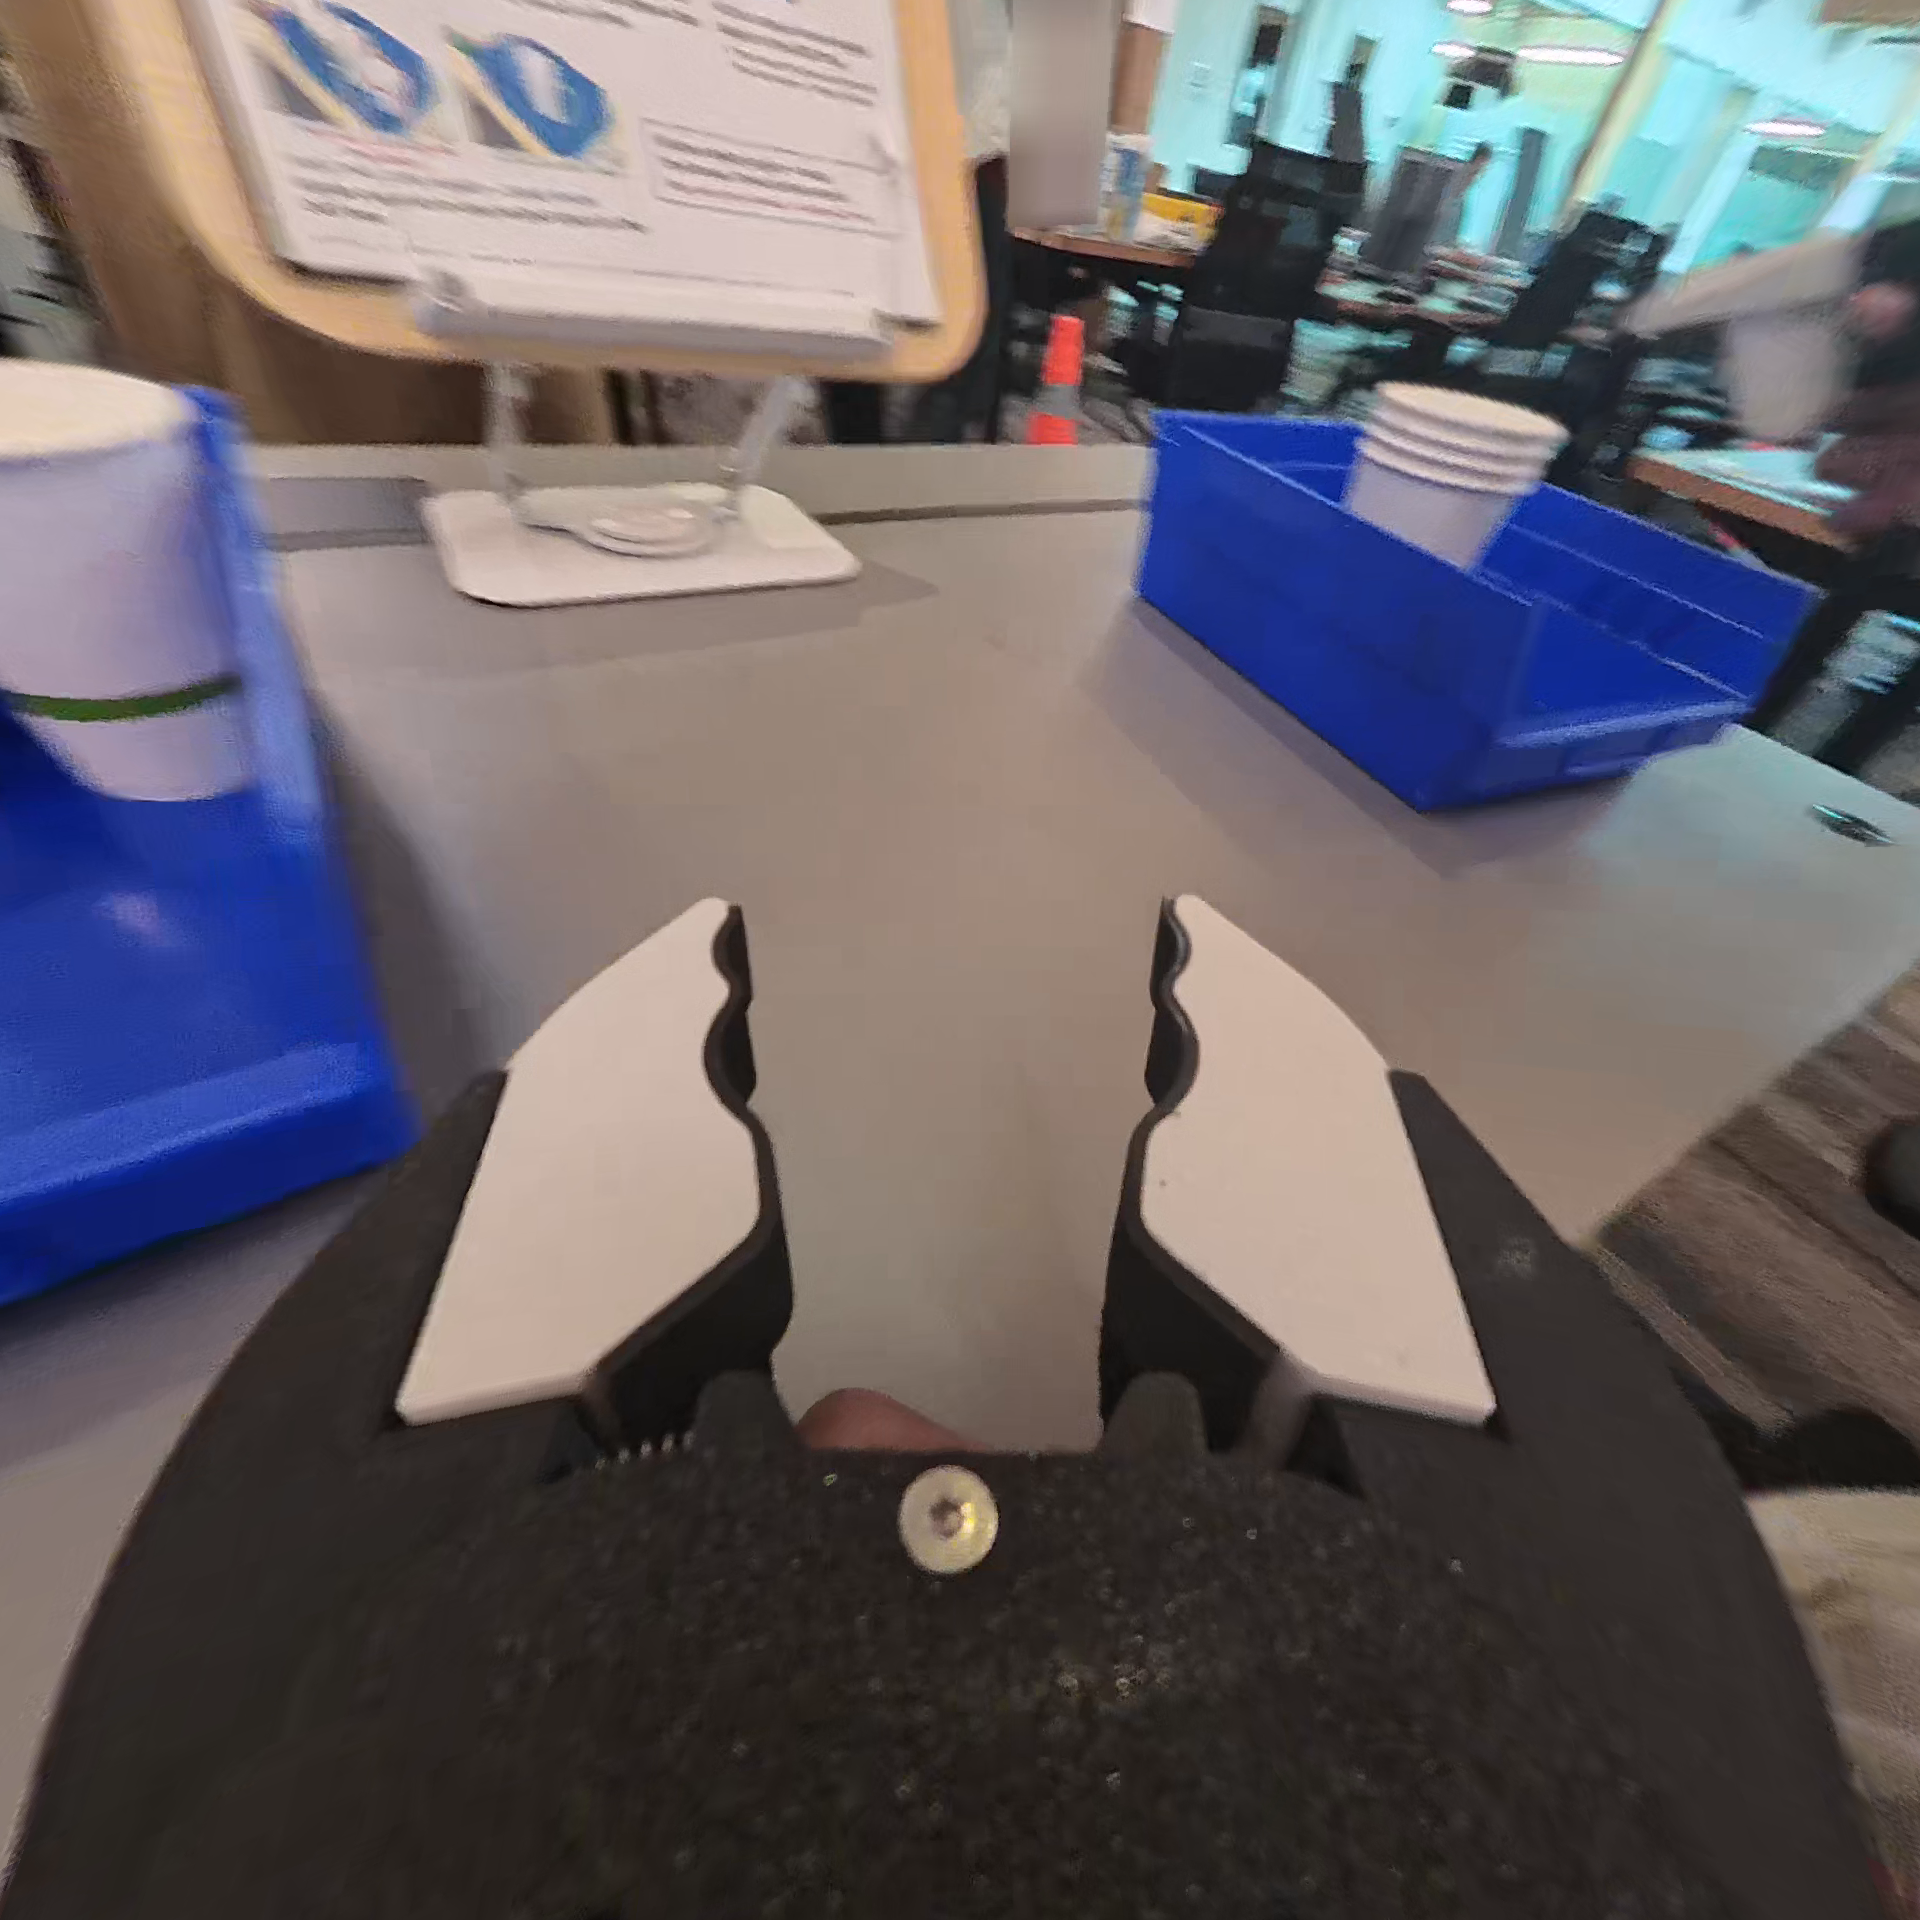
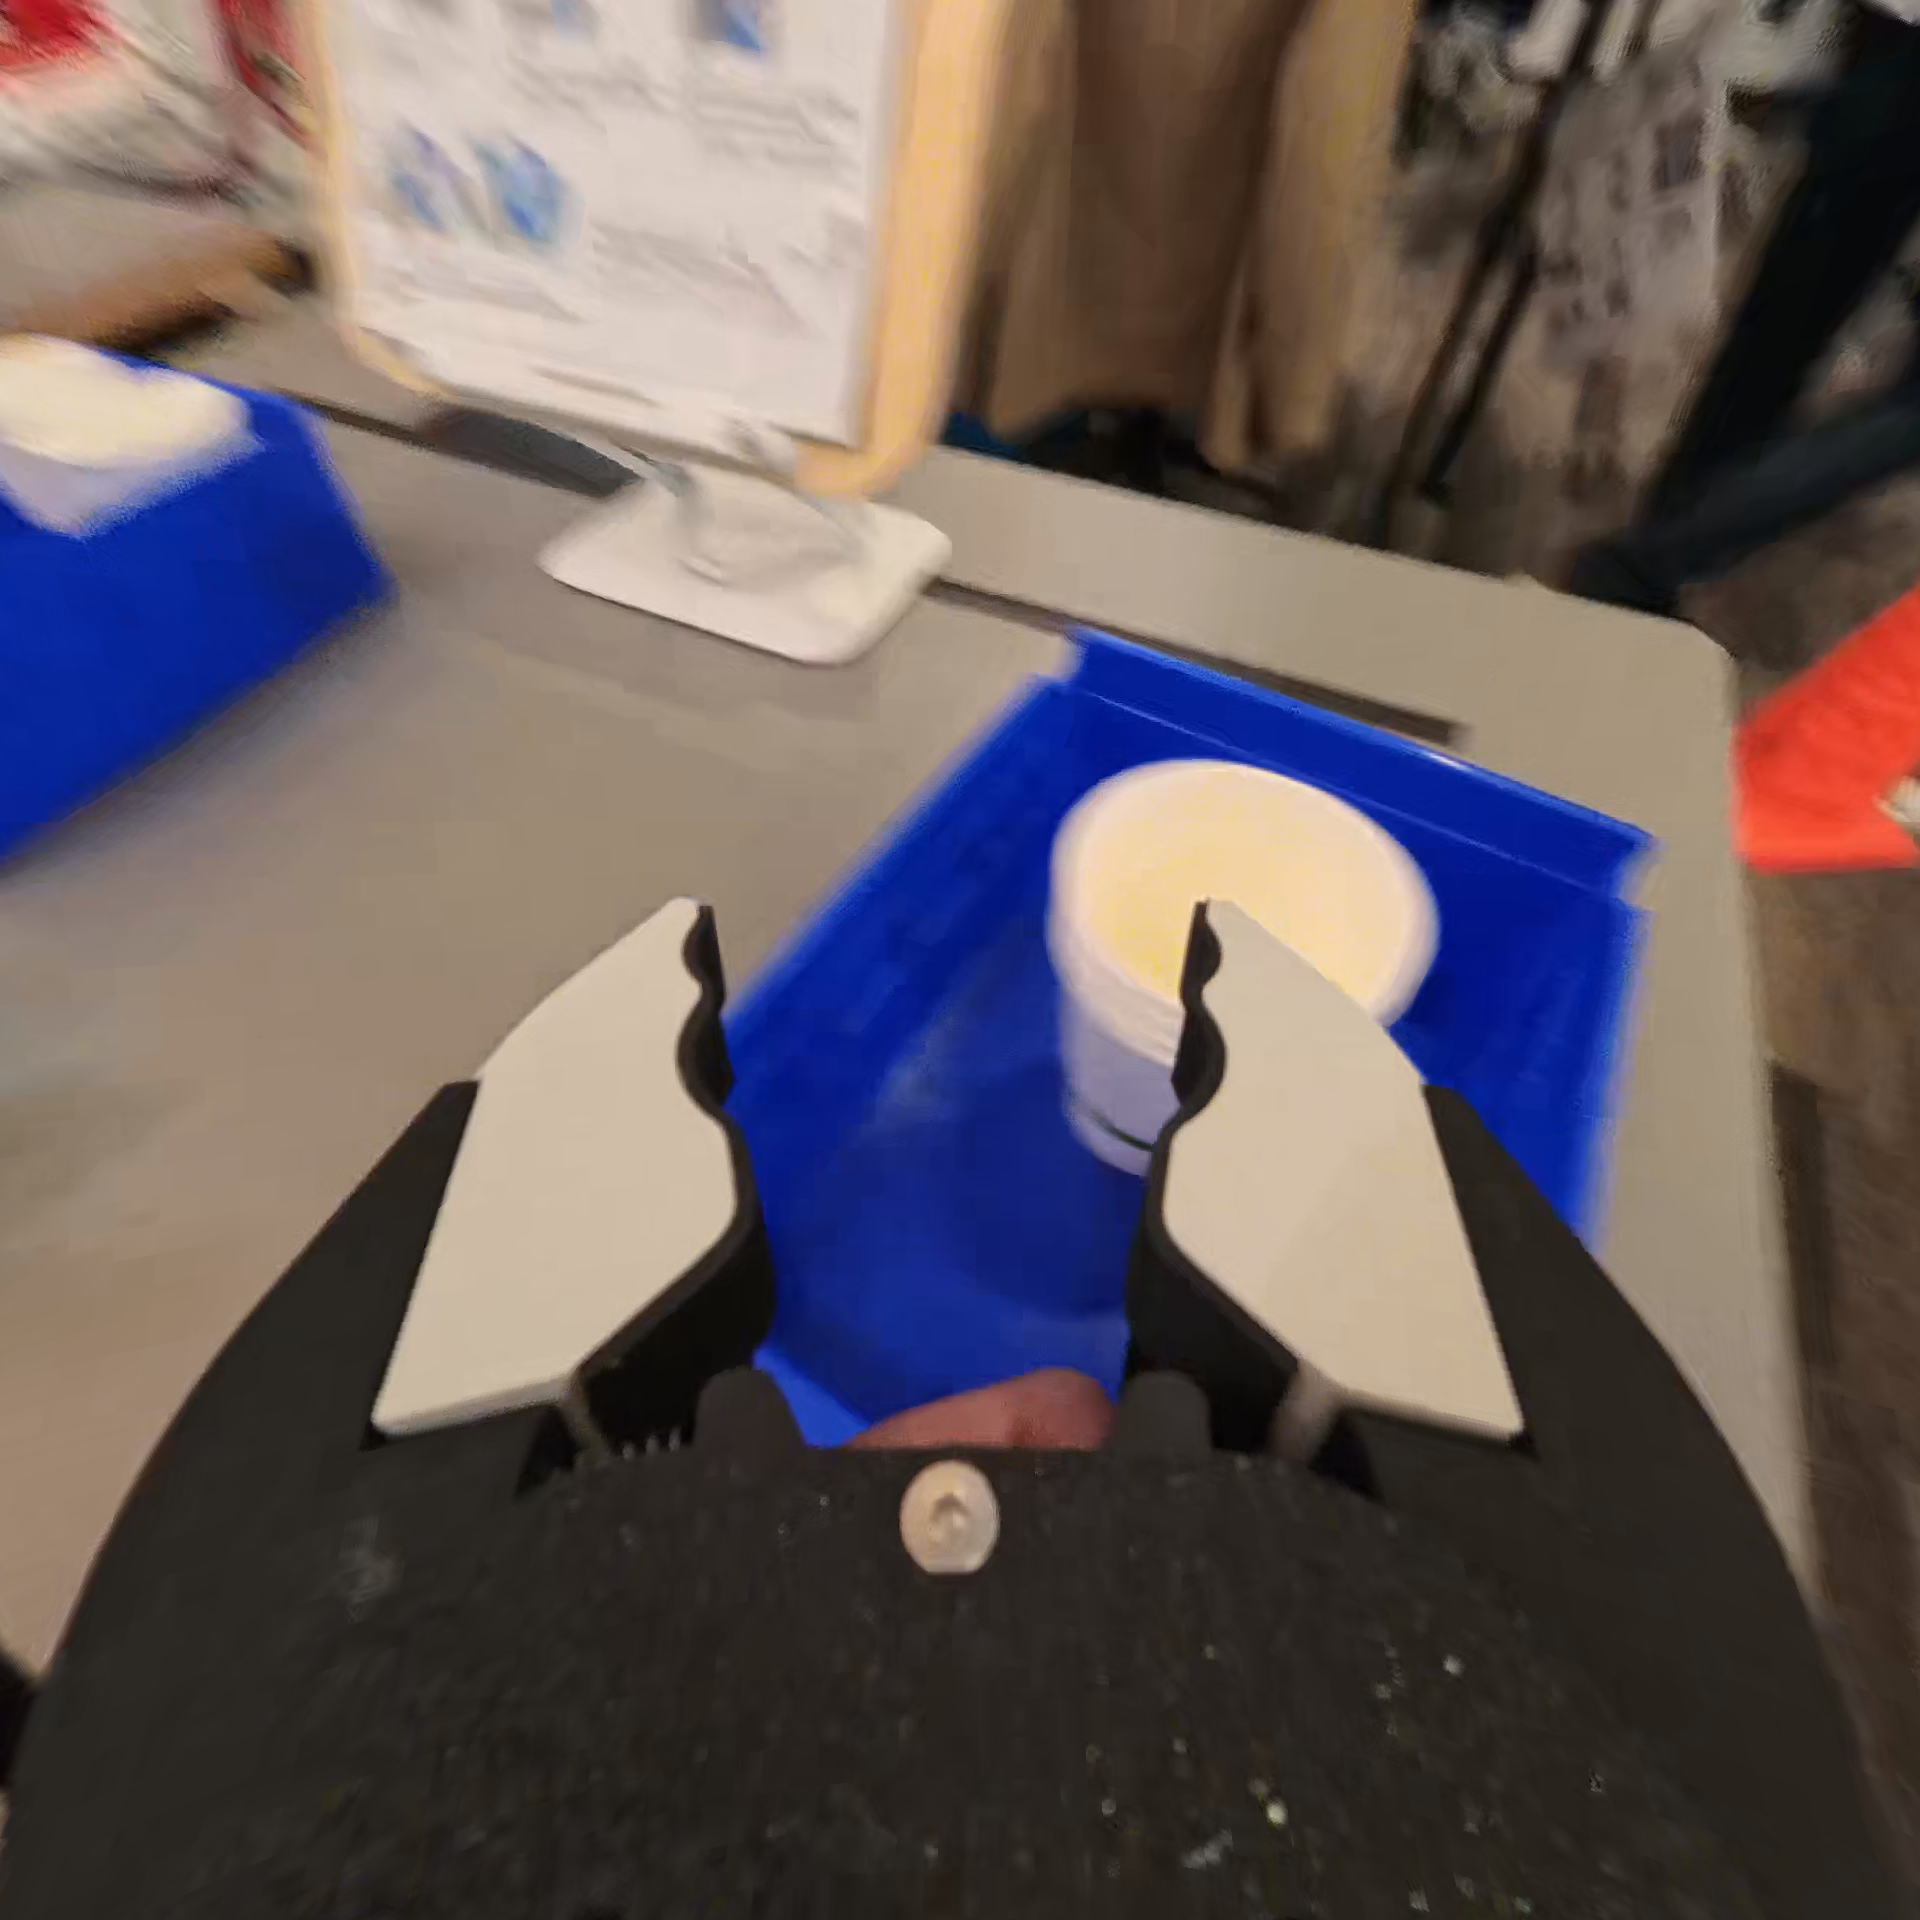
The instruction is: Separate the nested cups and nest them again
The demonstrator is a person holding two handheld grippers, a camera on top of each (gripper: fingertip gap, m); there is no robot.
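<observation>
Blue plastic bins, two in number, rest well apart on the grey tabletop [image 1: 935, 748]: left bin [image 1: 187, 935] and right bin [image 2: 935, 1143]. Each holds one stack of nested white cups, left stack [image 1: 94, 582] and right stack [image 2: 1236, 935]. Left gripper [image 1: 951, 914] is spread over bare tabletop; right gripper [image 2: 951, 914] is spread above the right bin, empty. One document stand [image 1: 634, 540] sits behind.

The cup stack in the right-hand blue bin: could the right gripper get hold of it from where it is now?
Probably yes. The right gripper is open and empty, above the bin, whose top is open. The cup stack stands upright just ahead, with nothing between; one finger already overlaps it in this view.
</observation>
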